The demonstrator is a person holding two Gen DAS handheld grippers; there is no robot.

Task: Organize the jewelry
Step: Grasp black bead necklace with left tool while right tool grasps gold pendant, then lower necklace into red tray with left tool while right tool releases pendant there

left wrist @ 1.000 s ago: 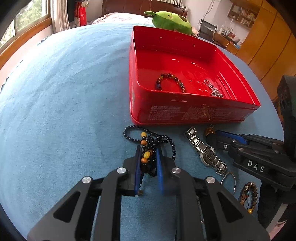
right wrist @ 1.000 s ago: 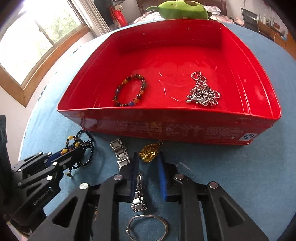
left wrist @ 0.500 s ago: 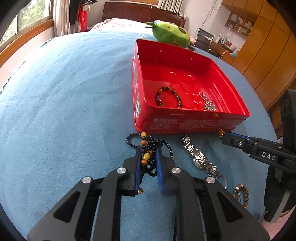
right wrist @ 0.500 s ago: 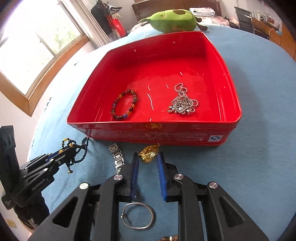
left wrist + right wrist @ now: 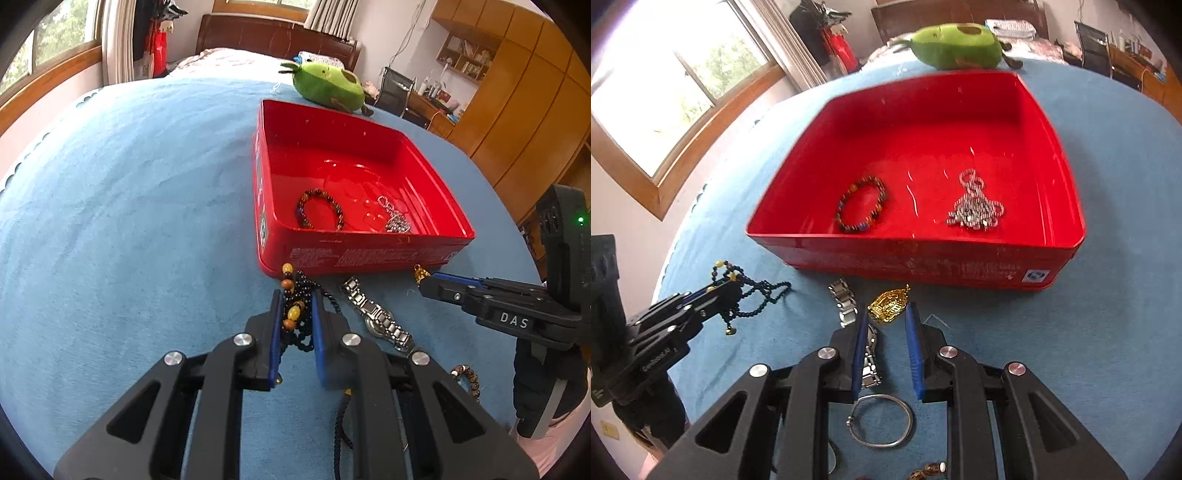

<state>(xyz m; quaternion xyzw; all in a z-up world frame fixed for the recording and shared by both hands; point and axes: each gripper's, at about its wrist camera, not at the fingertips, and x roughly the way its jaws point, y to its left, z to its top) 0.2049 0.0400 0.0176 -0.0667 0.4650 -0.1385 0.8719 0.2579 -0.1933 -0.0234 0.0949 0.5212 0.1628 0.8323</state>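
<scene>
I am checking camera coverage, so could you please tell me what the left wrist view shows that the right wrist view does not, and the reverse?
Only the left wrist view shows the wooden wardrobes.

Only the right wrist view shows the silver bangle and the bright window.

Both show the red tin holding a beaded bracelet and silver chain, the watch, the gold pendant and the black bead necklace pinched in the left gripper.

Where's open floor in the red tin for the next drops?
The red tin's far half is bare, as is a narrow strip between the beaded bracelet and silver chain. Both lie near its front wall. Outside that wall it's crowded: watch, gold pendant, bangle.
</scene>
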